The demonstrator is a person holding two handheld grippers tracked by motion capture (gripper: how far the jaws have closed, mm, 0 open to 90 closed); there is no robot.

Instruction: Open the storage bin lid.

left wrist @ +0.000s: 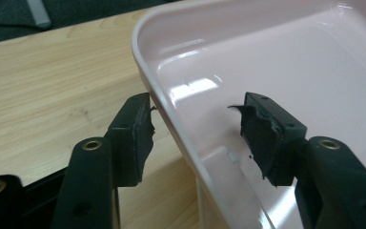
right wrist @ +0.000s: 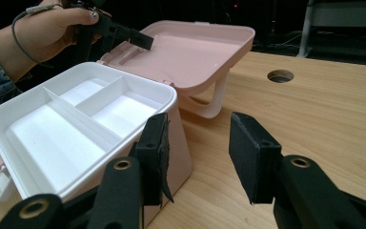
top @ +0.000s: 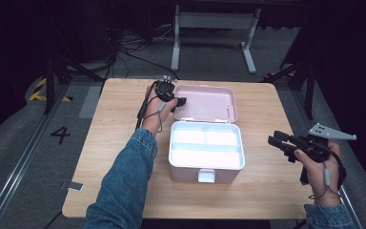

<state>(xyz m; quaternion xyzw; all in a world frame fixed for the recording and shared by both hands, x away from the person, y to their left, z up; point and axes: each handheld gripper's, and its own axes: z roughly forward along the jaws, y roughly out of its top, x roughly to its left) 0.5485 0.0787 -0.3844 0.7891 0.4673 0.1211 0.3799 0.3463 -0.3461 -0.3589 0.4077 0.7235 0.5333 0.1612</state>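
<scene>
The left hand-held gripper is seen straddling the rim of the pink lid: one jaw stands outside over the wooden surface, the other inside the lid's hollow. A clear gap is left on both sides of the rim, so the jaws are parted and nothing is clamped. In the high view this hand-held gripper is placed at the lid's near left corner.

The right hand-held gripper is held with its jaws moderately wide and with nothing between them, just beside the right wall of the box; in the high view it is kept apart from the box, over the right part of the surface.

The box is judged to be already opened, its lid swung fully back behind it on its hinges. Whether the lid is being released or is about to be gripped for closing cannot be told.

Inside the box a white tray is seated, divided into two small rear compartments and one long front one. All three are seen empty, and the lid's hollow is bare as well.
</scene>
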